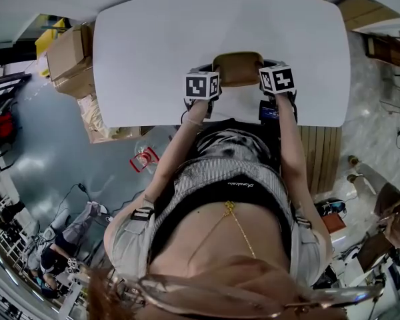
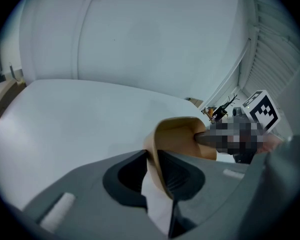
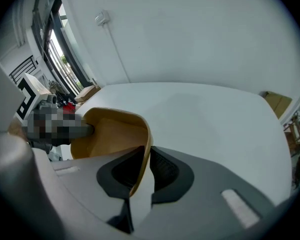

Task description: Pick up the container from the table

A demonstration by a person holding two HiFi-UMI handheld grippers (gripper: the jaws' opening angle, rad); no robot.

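Head view: tan container (image 1: 238, 69) sits at the near edge of the white table (image 1: 160, 52), directly in front of the person and between both tongs.

We note the ff.:
- Left gripper (image 2: 155, 169): jaws pinching the container's thin left wall, one jaw inside the rim, one outside. No gap visible btwn pads and wall.
- Right gripper (image 3: 145, 166): same arrangement on the opposite wall, jaws pressed onto it, rim standing above the pads.
- Container approx. upright and appears empty as far as we can see inside.

Status, in our judgement: reach and two-sided grasp are complete. Lift not confirmed, as no view shows clearly whether the base is clear of the tabletop. Remaining: raise it evenly w/ both sides level.
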